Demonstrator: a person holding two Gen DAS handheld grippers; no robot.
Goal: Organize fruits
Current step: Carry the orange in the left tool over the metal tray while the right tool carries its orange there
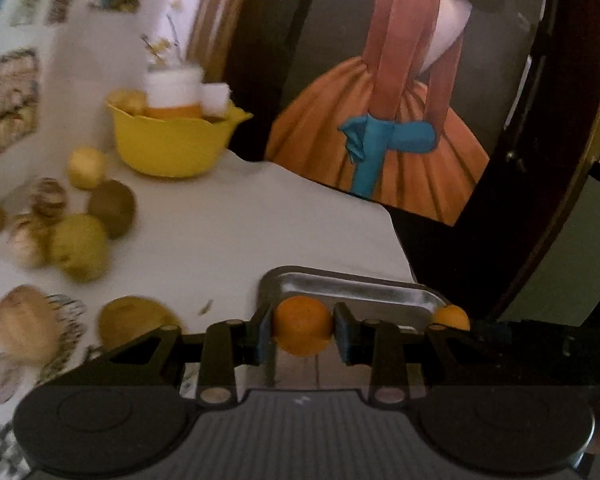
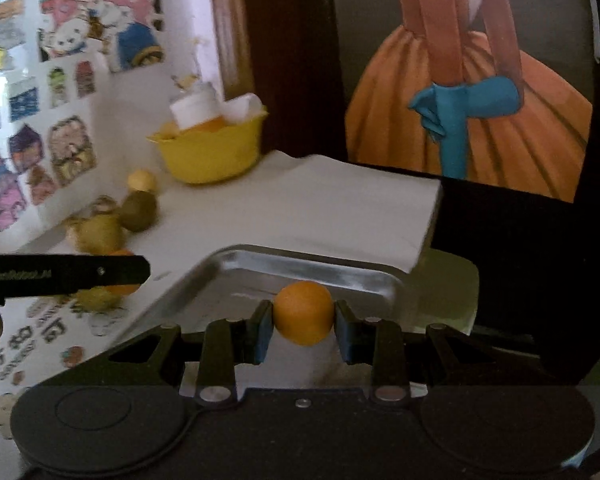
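two grippers, left gripper (image 1: 303, 330) and right gripper (image 2: 303, 322), each clamp an orange (image 1: 302, 325) over the tray (image 2: 300, 270).

blur: fruit pile (image 1: 76, 236), kinds unclear | bowl (image 1: 172, 144) contents smeared | tray (image 1: 352, 292) part hidden behind tongs

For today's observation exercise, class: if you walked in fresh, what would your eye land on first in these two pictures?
First, the small orange pinched in the left claw and a matching one, the second orange, in the right claw, both over a shiny metal tray. Behind, a yellow bowl stands at the table's far edge, with loose fruit to its left.
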